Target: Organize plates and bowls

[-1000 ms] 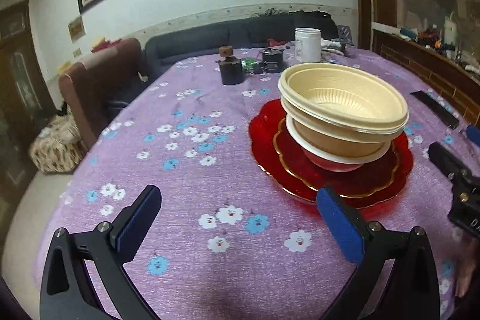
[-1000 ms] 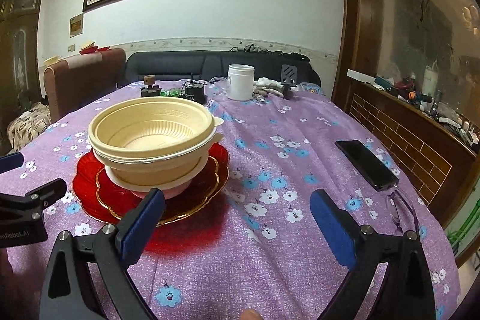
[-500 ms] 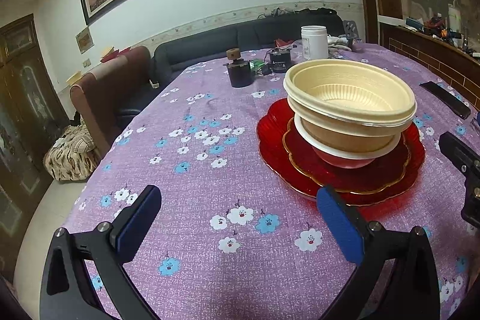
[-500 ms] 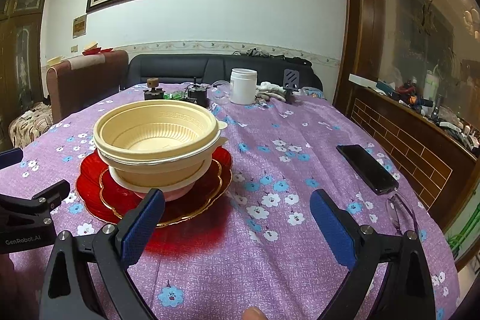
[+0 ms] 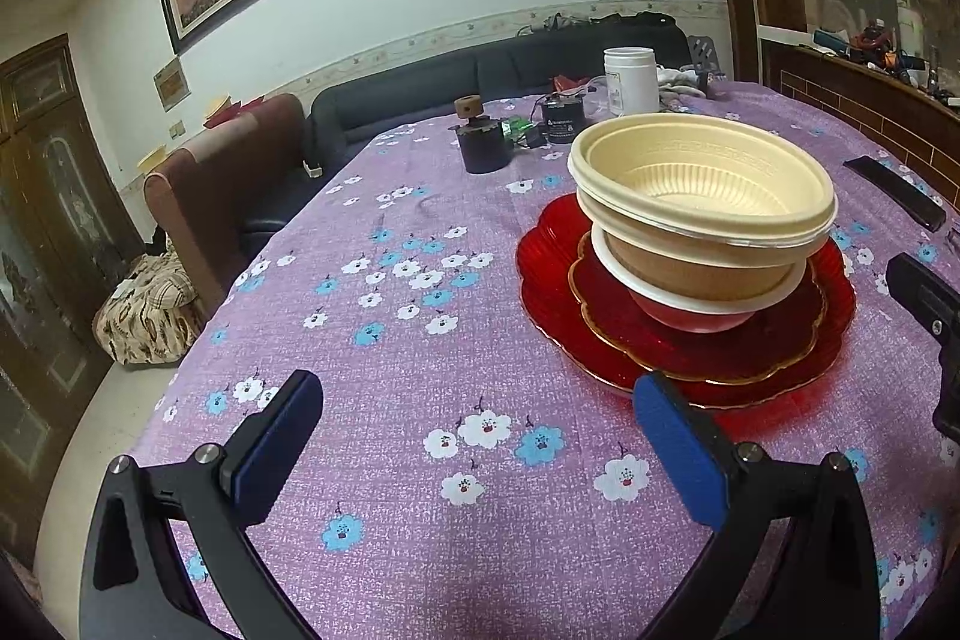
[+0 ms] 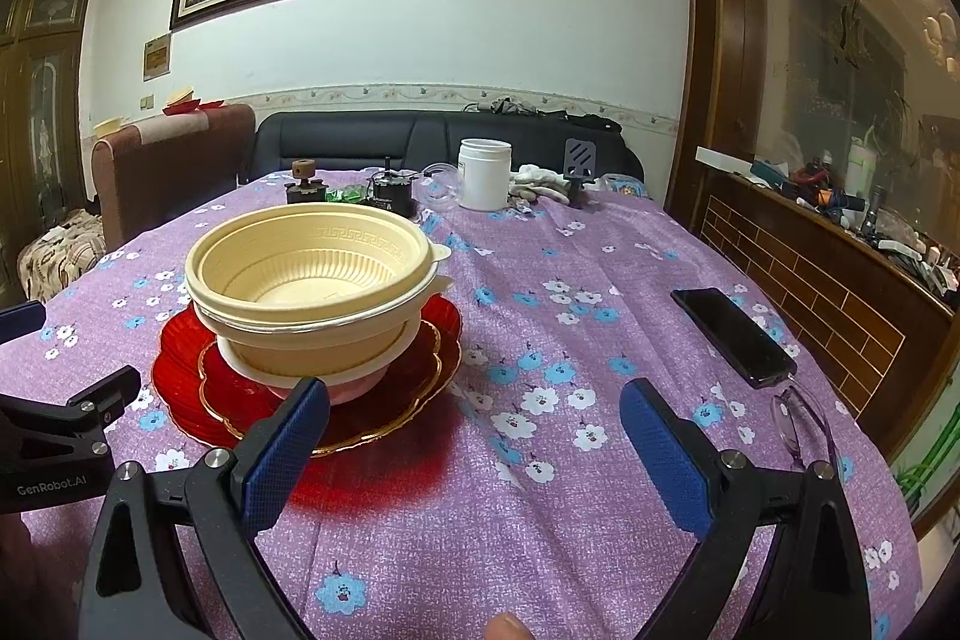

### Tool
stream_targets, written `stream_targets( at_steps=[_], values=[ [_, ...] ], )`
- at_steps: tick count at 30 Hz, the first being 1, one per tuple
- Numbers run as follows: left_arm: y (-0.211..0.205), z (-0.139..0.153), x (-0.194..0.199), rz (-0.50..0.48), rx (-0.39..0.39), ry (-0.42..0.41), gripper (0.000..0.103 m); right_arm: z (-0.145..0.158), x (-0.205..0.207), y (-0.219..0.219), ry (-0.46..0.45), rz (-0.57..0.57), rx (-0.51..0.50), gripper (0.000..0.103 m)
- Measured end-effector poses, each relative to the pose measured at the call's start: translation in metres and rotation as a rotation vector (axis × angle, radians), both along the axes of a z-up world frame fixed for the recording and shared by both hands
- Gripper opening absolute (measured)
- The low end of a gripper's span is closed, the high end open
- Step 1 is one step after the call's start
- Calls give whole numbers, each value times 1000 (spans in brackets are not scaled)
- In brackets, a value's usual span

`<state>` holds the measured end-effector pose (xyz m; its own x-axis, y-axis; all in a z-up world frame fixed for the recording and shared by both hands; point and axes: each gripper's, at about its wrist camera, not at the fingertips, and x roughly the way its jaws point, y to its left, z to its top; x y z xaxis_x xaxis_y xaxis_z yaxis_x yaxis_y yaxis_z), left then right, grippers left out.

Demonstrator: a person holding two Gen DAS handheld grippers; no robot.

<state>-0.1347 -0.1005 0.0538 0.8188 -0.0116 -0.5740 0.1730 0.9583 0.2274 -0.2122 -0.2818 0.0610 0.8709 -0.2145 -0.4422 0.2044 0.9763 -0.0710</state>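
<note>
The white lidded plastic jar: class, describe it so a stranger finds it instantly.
Start at the purple flowered tablecloth and look to its far edge, before the dark sofa. The white lidded plastic jar stands upright there, taller and paler than the small dark items left of it.

The red bowl (image 5: 696,313) at the bottom of the stack shows only its lower wall; the cream bowls (image 5: 702,196) nested above hide its inside. Behind the stack, the far rim of the red plates (image 6: 180,370) is lost. Right of the stack, the right gripper (image 5: 924,304) is cut by the frame edge. Writing on the black pot (image 5: 563,119) beyond the stack is too small to read.
</note>
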Motion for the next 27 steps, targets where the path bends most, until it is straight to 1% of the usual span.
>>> stream_targets(
  at_steps=[27],
  values=[
    [0,-1,-1,-8,9,4,103,0,0,0,2,-1,-3,99]
  ],
)
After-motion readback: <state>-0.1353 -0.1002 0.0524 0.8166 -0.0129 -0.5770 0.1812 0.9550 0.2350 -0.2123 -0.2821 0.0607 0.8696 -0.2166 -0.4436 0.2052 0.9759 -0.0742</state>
